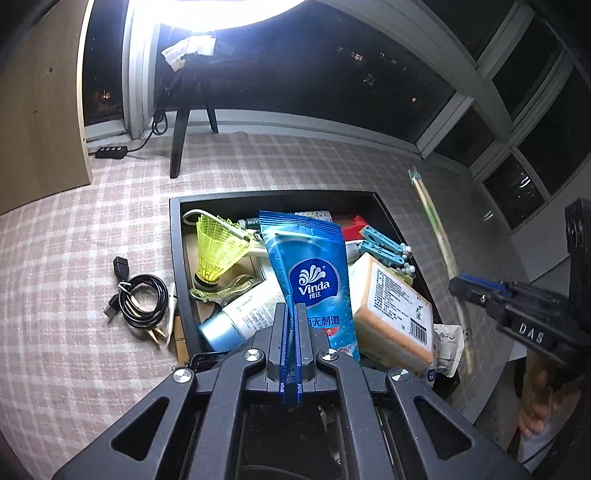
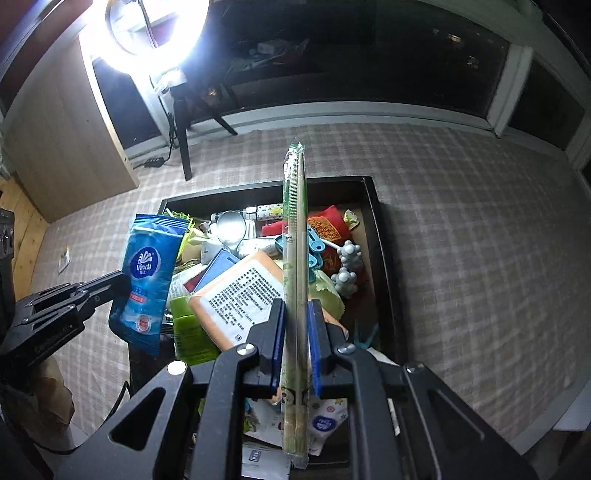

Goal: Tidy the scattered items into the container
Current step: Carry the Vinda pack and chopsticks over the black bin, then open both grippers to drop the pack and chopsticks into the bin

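Left hand-held gripper (image 1: 291,325) clamped on blue Vinda wipes pack (image 1: 310,280), held above the near-left edge of the black tray (image 1: 177,236). Right hand-held gripper (image 2: 295,332) pinching wrapped chopsticks (image 2: 294,258) over the tray's clutter. Coiled black cable (image 1: 142,301) lies on the checked desk (image 1: 74,258), just left of the tray.

We see a plaid cloth (image 1: 92,236) covering the surface. Beyond it, dark windows (image 1: 332,74) with pale frames run along the far side, night outside. A bright ring light (image 2: 155,33) glares at top, on a black tripod (image 1: 184,122). A wooden panel (image 1: 37,110) stands at left, a power strip (image 1: 110,151) beside it.
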`<action>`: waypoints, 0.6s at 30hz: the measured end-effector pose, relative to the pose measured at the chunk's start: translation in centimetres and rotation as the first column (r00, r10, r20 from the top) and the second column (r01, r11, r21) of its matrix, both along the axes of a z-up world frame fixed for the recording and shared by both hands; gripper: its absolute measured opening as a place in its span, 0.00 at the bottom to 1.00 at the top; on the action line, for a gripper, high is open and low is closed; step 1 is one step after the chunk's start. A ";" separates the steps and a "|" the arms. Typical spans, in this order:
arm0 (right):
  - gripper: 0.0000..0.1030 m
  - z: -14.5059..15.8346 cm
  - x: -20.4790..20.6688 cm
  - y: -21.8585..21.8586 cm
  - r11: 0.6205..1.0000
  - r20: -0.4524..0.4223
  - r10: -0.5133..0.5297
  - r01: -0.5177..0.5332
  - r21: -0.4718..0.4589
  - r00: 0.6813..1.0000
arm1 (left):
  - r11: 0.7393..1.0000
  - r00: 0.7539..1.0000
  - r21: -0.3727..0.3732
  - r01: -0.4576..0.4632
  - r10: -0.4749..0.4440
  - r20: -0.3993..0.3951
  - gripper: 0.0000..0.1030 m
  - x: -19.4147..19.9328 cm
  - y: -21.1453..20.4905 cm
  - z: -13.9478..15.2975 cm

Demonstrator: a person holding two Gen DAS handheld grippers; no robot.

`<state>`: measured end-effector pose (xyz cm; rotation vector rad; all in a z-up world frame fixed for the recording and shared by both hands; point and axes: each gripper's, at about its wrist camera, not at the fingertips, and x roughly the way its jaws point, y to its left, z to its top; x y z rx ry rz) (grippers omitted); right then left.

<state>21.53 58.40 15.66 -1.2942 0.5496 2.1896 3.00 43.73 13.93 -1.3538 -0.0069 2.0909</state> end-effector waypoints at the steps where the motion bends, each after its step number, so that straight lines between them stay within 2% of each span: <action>1: 0.12 0.0 -0.2 0.2 1.000 0.010 0.003 -0.003 0.011 1.000 | 1.000 1.000 -0.003 0.001 -0.001 0.001 0.02 0.1 0.0 -0.1; 6: 0.12 -0.7 0.2 2.5 0.999 0.045 -0.043 0.043 0.011 0.998 | 1.000 1.000 -0.008 -0.004 0.004 0.004 0.02 0.3 -0.2 -0.2; 13: 0.12 -2.7 1.5 4.5 0.997 0.070 -0.064 0.067 -0.041 0.995 | 1.000 1.000 0.004 0.009 -0.009 0.018 0.04 0.2 -0.3 -0.2; 14: 0.17 -2.8 1.5 4.7 0.997 0.074 -0.065 0.068 -0.045 0.995 | 1.000 0.999 0.005 0.027 -0.027 0.024 0.06 0.3 -0.1 -0.2; 15: 0.27 -2.9 1.5 4.9 0.996 0.083 -0.076 0.080 -0.046 0.994 | 1.000 0.999 -0.002 0.026 -0.026 0.026 0.20 0.4 0.0 -0.2; 16: 0.30 -2.7 1.6 5.0 0.995 0.078 -0.083 0.086 -0.043 0.994 | 1.000 0.999 -0.009 0.021 -0.020 0.026 0.38 0.4 0.0 -0.2; 17: 0.32 -2.5 1.8 5.0 0.995 0.067 -0.085 0.088 -0.039 0.994 | 1.000 1.000 -0.009 0.016 -0.016 0.020 0.42 0.5 -0.1 -0.1; 18: 0.32 -2.3 1.8 5.0 0.995 0.061 -0.087 0.090 -0.037 0.994 | 1.000 1.000 -0.009 0.012 -0.012 0.010 0.40 0.5 -0.2 0.1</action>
